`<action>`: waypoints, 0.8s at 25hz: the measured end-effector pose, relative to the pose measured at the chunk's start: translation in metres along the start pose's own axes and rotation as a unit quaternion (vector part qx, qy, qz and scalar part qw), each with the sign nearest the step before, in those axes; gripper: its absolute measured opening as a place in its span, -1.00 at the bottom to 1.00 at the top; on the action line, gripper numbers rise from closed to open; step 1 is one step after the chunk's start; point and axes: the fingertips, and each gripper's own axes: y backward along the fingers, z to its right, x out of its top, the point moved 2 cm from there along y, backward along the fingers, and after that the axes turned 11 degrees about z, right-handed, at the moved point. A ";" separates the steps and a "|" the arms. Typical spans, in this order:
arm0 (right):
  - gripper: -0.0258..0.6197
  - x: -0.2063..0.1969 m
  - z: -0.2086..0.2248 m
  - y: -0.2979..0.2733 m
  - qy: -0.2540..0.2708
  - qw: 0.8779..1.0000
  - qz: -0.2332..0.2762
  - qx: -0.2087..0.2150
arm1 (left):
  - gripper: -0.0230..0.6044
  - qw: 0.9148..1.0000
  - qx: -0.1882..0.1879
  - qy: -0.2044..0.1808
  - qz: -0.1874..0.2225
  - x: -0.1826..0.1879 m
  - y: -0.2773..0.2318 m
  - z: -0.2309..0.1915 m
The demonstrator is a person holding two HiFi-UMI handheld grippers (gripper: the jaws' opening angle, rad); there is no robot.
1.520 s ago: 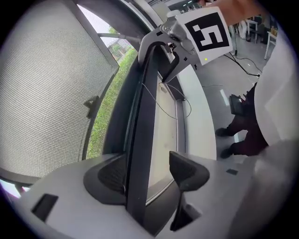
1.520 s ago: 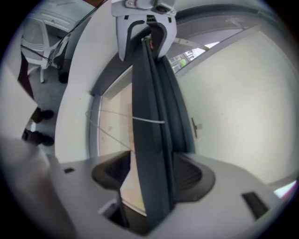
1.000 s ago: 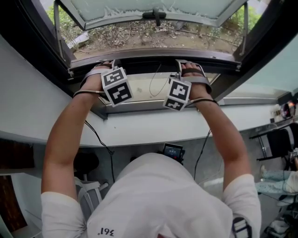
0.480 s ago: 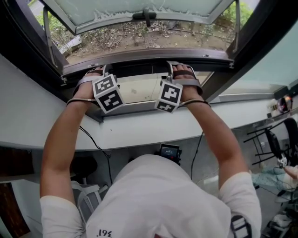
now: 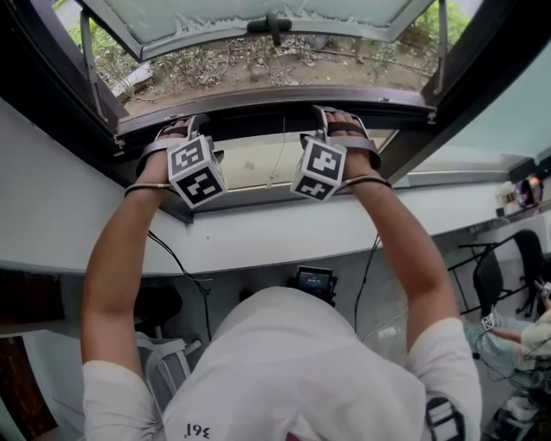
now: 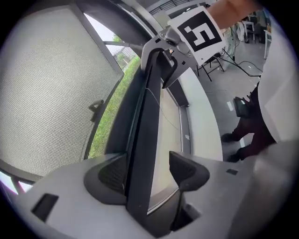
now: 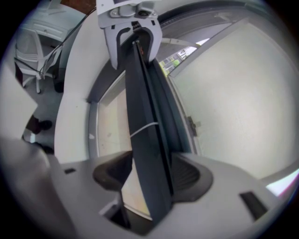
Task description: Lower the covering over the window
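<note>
Dark bar (image 6: 142, 135) sat low by the sill (image 5: 258, 237), mid-frame; lowering seemed almost done. Left gripper (image 6: 147, 164) and right gripper (image 7: 150, 172) straddled it loosely. The right's jaws had just been closing.

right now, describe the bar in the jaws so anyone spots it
Find the open window, then the pale sill below. Along the sill's far edge runs a slim dark bar, between the left gripper's jaws and the right gripper's, which just closed slightly. Only it carries a white cord.

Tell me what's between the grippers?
In the head view, the dark bar, with a thin cord. The right gripper, jaws astride it, has just been closing.
</note>
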 end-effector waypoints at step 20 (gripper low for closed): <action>-0.06 -0.010 0.002 0.006 -0.021 1.000 -0.003 -0.004 | -0.03 0.998 0.040 0.037 0.035 0.002 0.003 -0.004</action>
